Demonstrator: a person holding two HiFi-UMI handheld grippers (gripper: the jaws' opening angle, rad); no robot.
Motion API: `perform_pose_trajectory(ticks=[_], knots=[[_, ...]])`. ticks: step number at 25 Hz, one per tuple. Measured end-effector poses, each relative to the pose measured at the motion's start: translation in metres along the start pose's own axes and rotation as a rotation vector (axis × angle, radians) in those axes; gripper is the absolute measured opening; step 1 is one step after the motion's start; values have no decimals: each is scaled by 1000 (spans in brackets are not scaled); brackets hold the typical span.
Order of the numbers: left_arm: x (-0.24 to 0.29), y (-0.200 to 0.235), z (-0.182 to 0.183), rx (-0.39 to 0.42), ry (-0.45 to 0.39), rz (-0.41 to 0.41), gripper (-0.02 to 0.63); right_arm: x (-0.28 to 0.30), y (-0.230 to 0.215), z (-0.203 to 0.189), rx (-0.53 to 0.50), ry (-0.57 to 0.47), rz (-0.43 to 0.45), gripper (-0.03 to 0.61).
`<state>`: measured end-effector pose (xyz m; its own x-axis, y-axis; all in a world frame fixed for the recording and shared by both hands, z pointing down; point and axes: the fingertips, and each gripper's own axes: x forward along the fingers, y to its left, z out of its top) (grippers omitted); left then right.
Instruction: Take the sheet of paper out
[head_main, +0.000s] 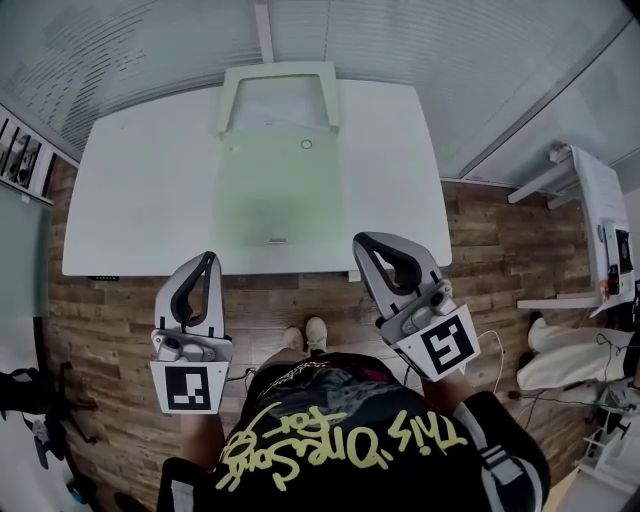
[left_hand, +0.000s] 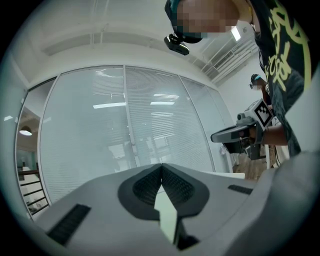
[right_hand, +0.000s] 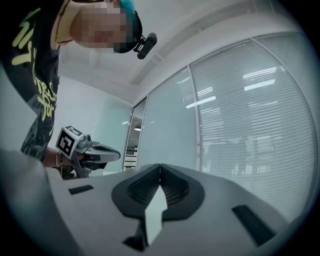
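Head view: 2 grippers are held low, short of the table (head_main: 140, 190). The left gripper (head_main: 208, 258) and the right gripper (head_main: 362, 243) both have their jaws pressed together with nothing in them. Ahead of both, roughly midway between their lines, 1 pale green folder (head_main: 278, 190) lies flat on the table, its flap (head_main: 278, 95) open on the far side and 1 round snap (head_main: 306, 144) showing. The sheet cannot be told apart from the folder here; whether it lies inside is unclear. 2 shoes (head_main: 305, 335) stand between the grippers. At the right edge 1 more table (head_main: 590, 190) is cut off.

Left gripper view: the jaws meet at the tip, empty. Only a glass wall with blinds (left_hand: 125, 125) lies beyond; the folder is out of sight below. The right gripper (left_hand: 214, 136) shows off to the right.

Right gripper view: its jaws are likewise together and empty, facing the glass wall; the left gripper (right_hand: 116, 155) shows at the left. No folder here either.
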<state>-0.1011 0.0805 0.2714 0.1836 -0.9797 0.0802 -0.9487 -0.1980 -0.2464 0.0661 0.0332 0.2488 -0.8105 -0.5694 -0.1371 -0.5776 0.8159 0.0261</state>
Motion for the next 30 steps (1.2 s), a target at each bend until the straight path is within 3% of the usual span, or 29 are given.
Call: perform_pose_trajectory(ticks=[13, 30], knots=[[-9, -6, 0, 15, 20, 19, 6, 2, -1, -6, 32, 3, 42, 8], [21, 19, -6, 36, -3, -6, 6, 30, -15, -11, 13, 4, 6, 8]])
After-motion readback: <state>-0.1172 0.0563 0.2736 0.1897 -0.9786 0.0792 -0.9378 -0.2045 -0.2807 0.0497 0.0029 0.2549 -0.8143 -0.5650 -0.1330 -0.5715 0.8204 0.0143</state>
